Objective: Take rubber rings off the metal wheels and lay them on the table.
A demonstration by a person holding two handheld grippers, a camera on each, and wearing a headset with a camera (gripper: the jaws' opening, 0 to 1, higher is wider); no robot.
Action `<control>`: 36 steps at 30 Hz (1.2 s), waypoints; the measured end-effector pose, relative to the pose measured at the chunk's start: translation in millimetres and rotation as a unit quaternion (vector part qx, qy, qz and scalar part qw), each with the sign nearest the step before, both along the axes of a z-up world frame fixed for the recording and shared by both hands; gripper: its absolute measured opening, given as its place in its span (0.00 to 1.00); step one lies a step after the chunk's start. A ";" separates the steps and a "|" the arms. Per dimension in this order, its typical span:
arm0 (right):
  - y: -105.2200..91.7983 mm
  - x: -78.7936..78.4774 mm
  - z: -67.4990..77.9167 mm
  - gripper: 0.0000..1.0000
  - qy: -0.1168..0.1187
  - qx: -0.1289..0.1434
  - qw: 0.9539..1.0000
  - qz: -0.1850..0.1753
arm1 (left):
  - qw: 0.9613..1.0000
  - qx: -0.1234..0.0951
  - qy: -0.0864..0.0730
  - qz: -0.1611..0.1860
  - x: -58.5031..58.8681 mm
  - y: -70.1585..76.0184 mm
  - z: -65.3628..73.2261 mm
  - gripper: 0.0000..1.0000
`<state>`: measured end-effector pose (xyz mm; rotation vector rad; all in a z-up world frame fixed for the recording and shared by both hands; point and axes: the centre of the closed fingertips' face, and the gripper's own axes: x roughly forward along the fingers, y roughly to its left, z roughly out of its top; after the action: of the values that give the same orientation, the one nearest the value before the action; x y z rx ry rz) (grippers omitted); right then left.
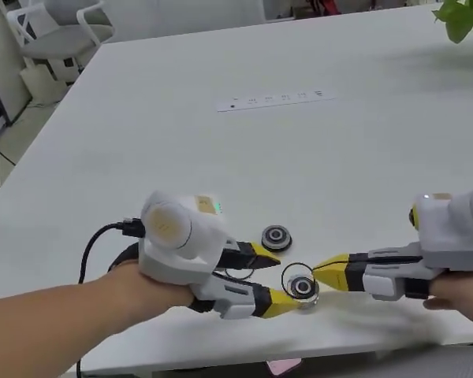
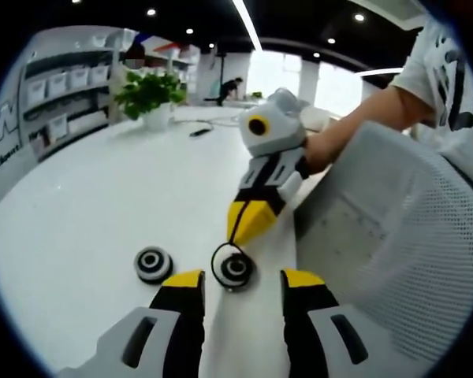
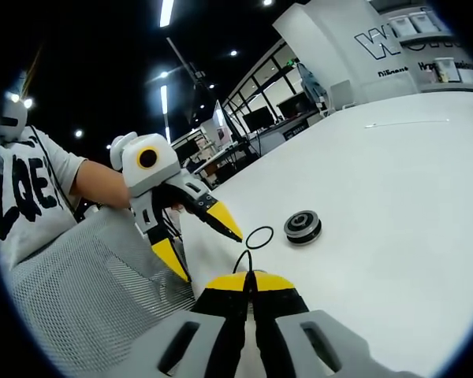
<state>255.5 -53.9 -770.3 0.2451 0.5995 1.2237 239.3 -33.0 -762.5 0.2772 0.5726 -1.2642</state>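
A metal wheel [image 1: 302, 288] [image 2: 235, 270] lies near the table's front edge, between the jaws of my open left gripper [image 1: 272, 277] [image 2: 242, 279] [image 3: 201, 246]. My right gripper [image 1: 322, 272] [image 2: 244, 228] [image 3: 252, 279] reaches in from the right and is shut on a thin black rubber ring [image 1: 293, 265] [image 2: 217, 253] [image 3: 242, 261], which loops up off that wheel. A second wheel [image 1: 276, 235] [image 2: 153, 264] [image 3: 303, 226] lies a little farther back with its dark ring on. A loose rubber ring [image 3: 258, 238] lies flat on the table beside it.
The white table [image 1: 244, 157] stretches far ahead, with a flat strip of sockets [image 1: 274, 100] at its middle. A potted plant [image 1: 461, 17] [image 2: 151, 98] stands at the far right corner. A mesh chair back [image 2: 394, 236] [image 3: 87, 291] sits close to the front edge.
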 end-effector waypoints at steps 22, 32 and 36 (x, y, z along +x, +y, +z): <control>18.6 11.3 17.9 0.00 -0.015 -0.003 0.999 0.029 | 0.998 -0.032 -0.024 0.057 18.0 40.4 25.6 0.58; 34.0 8.2 19.6 0.00 -0.015 -0.015 0.998 0.060 | 0.996 -0.033 -0.028 0.076 18.6 60.4 27.0 0.62; 39.5 7.4 19.1 0.00 -0.021 -0.025 0.997 0.073 | 0.995 -0.033 -0.032 0.083 19.9 66.4 28.1 0.63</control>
<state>262.9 -14.3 -751.2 0.1361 0.6196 1.3506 259.2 33.4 -734.4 0.2092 0.4884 -1.1075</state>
